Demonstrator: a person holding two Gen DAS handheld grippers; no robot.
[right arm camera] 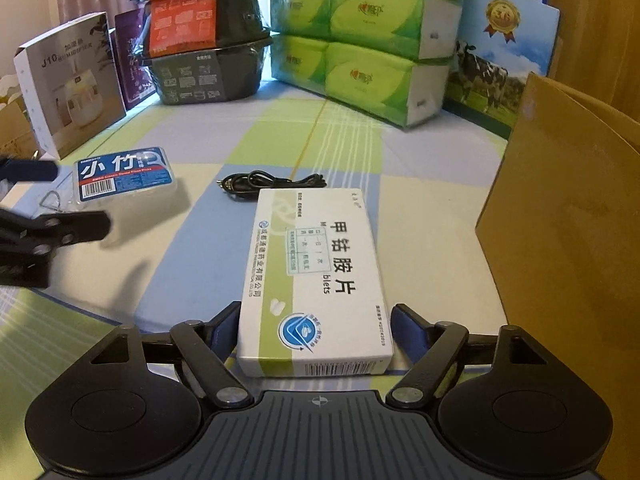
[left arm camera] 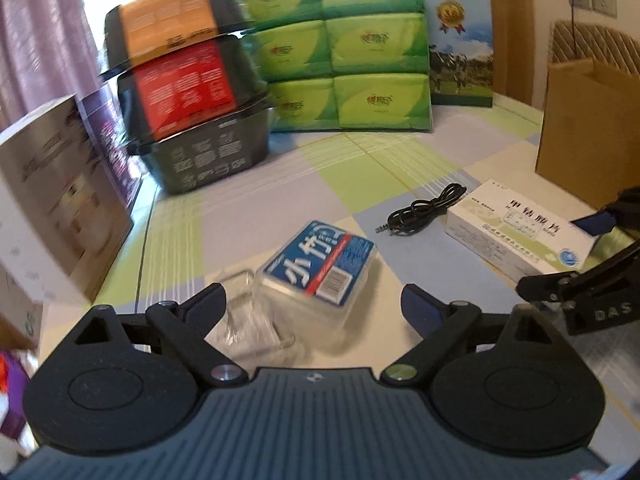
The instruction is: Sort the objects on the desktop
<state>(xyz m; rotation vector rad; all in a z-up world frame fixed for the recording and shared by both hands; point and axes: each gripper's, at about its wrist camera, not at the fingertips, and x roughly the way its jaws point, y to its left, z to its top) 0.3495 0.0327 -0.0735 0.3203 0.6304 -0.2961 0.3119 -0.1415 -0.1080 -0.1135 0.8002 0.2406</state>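
1. While both tools stand wide, right tool straddles the medicine box lying flat on the surface: light, stiff cardboard (crushable), so pinch its long sides.
2. Left tool faces the floss case: slick plastic.

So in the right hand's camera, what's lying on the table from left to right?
Floss pick box → black cable → white medicine box → brown cardboard box.
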